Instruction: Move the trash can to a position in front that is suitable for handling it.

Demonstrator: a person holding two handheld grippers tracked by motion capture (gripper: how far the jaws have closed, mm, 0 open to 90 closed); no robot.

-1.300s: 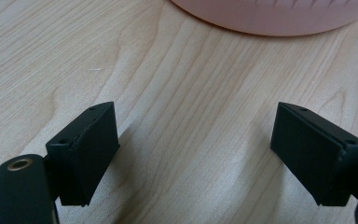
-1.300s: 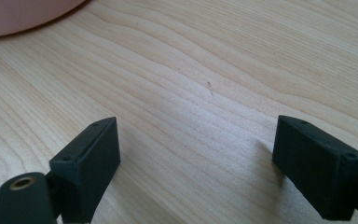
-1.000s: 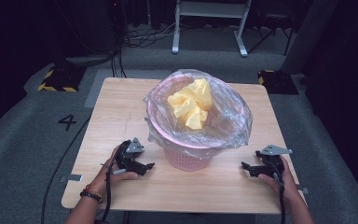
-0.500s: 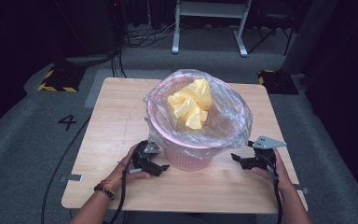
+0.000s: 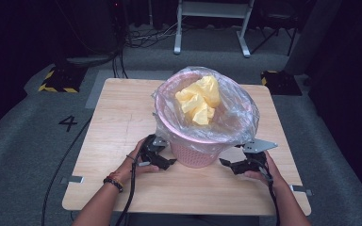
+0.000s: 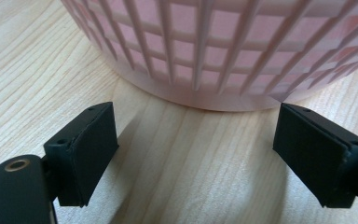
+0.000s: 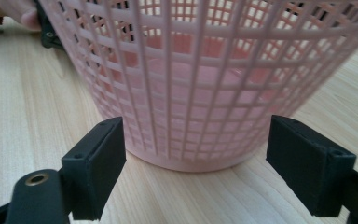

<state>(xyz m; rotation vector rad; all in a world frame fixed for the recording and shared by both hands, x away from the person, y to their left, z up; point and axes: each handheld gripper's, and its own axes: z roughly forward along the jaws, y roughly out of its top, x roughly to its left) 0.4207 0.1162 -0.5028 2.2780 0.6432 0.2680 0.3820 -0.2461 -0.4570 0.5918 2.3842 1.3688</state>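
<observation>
I am at the step of getting both tools up to the basket, one on each side, before any grab is made.

At about 8 o'clock from the basket, my left hand-held gripper [image 5: 162, 157] sits low on the light wooden table [image 5: 118, 117]. Its jaws are wide apart and hold nothing. In the left gripper view the foot of the pink plastic basket with the grid wall [image 6: 223, 51] is just ahead of the black pads [image 6: 91, 151], near but not touching.

The basket stands near the middle of the table, a bit toward my side. A thin clear plastic bag [image 5: 238, 110] lines it and folds out over the rim. Crumpled yellow paper [image 5: 199, 100] lies inside the bag.

At about 4 o'clock from the basket, my right hand-held gripper [image 5: 231, 165] is also low, with jaws wide and empty. In the right gripper view the basket wall [image 7: 191, 84] fills the gap ahead.

I think the next move is to lift both tools up to the bag's folded edge and pinch it softly. The bag is thin, so a rough pull could tear it.
</observation>
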